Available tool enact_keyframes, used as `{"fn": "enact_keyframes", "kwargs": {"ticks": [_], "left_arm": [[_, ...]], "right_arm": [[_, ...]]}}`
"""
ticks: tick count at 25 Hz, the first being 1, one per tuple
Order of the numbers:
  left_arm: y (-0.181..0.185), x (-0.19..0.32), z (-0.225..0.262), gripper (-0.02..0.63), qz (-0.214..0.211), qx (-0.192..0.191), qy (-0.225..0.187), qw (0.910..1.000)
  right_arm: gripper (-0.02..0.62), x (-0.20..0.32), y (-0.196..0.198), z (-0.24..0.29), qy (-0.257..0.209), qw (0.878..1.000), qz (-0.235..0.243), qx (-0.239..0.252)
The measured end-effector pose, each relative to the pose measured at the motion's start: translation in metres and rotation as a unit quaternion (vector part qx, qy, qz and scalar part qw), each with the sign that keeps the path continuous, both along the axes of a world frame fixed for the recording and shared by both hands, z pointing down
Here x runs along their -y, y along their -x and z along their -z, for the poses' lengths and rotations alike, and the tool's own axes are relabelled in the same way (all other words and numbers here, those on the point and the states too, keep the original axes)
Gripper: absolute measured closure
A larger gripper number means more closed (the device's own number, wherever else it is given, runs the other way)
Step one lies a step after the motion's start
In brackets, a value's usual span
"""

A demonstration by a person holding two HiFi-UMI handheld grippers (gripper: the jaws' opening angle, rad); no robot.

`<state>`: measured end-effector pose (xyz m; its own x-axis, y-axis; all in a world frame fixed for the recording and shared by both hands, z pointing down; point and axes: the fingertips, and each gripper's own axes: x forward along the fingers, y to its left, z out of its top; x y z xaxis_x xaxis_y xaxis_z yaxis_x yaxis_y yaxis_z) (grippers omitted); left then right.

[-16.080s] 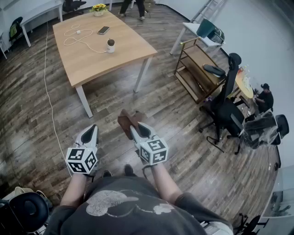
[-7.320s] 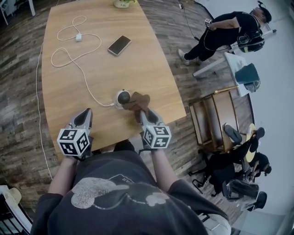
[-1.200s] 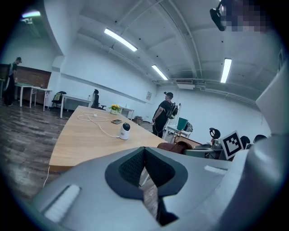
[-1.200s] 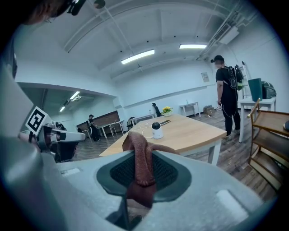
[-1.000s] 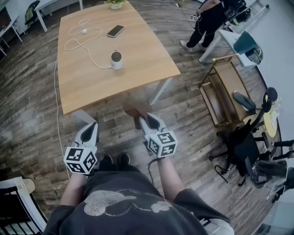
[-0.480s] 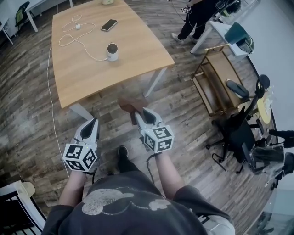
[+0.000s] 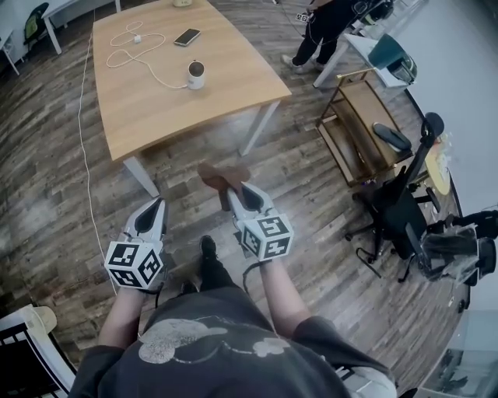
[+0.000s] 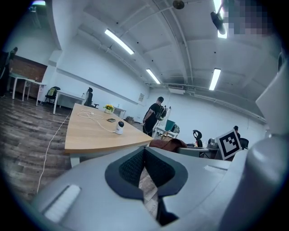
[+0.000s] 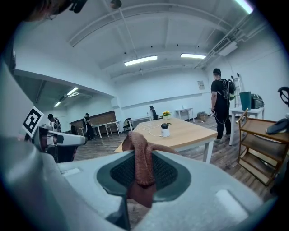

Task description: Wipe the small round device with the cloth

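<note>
The small round device, white with a dark face, stands on the wooden table, far ahead of both grippers; it also shows small in the left gripper view and the right gripper view. My right gripper is shut on the brown cloth, which bunches out past the jaws over the floor. Level with it and a short way left, my left gripper is shut with nothing in it. The cloth peeks in at its right.
A phone and a white cable lie on the table's far part. A wooden shelf cart and a black office chair stand to the right. A person stands beyond the table's right corner.
The table and device have drifted farther up the head view as I move back from them. Both grippers stay shut, the right one still holding the cloth.
</note>
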<state>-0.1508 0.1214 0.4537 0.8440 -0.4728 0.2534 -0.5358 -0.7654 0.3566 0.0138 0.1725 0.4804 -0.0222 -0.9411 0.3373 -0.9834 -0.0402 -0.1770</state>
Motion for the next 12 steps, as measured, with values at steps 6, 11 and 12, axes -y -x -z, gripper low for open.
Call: {"fn": "enact_keyframes", "kwargs": {"ticks": [6, 11, 12], "left_arm": [[0.027, -0.027, -0.003, 0.588, -0.006, -0.005, 0.000, 1.0000], [0.043, -0.044, -0.002, 0.588, -0.008, -0.011, -0.005, 0.9999], [0.046, -0.047, -0.002, 0.588, -0.008, -0.012, -0.005, 0.9999]], "right_arm": [[0.522, -0.036, 0.027, -0.002, 0.008, 1.000, -0.009, -0.014], [0.523, -0.058, 0.040, 0.000, 0.005, 1.000, -0.017, -0.024], [0.522, -0.061, 0.044, -0.001, 0.005, 1.000, -0.019, -0.024]]}}
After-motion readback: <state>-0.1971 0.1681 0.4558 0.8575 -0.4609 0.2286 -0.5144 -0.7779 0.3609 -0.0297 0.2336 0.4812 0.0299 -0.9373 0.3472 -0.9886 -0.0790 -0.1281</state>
